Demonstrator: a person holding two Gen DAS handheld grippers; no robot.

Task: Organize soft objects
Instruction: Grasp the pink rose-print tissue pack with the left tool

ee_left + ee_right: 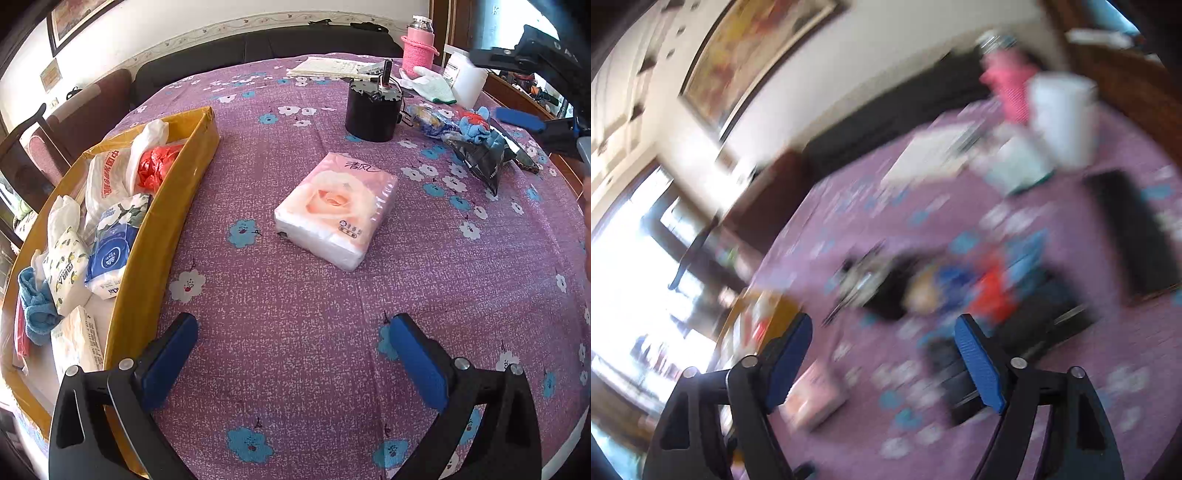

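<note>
A pink rose-printed tissue pack [336, 210] lies flat on the purple flowered tablecloth [295, 369], ahead of my left gripper [293, 319], which stands wide open with nothing between its blue pads. At the left is a yellow cardboard box [162, 229] holding several tissue packs, plastic bags and a blue cloth [35, 306]. At the far right lie a blue and red cloth [476, 125] and a black bag [476, 155]. The right wrist view is blurred; my right gripper [884, 321] is open and empty above that pile [993, 284].
A black round container [371, 110] stands behind the pink pack. Further back are papers [332, 66], a pink knitted bottle [417, 51], a white glove [432, 86] and a white tub [469, 79]. A dark sofa and a chair stand beyond the table.
</note>
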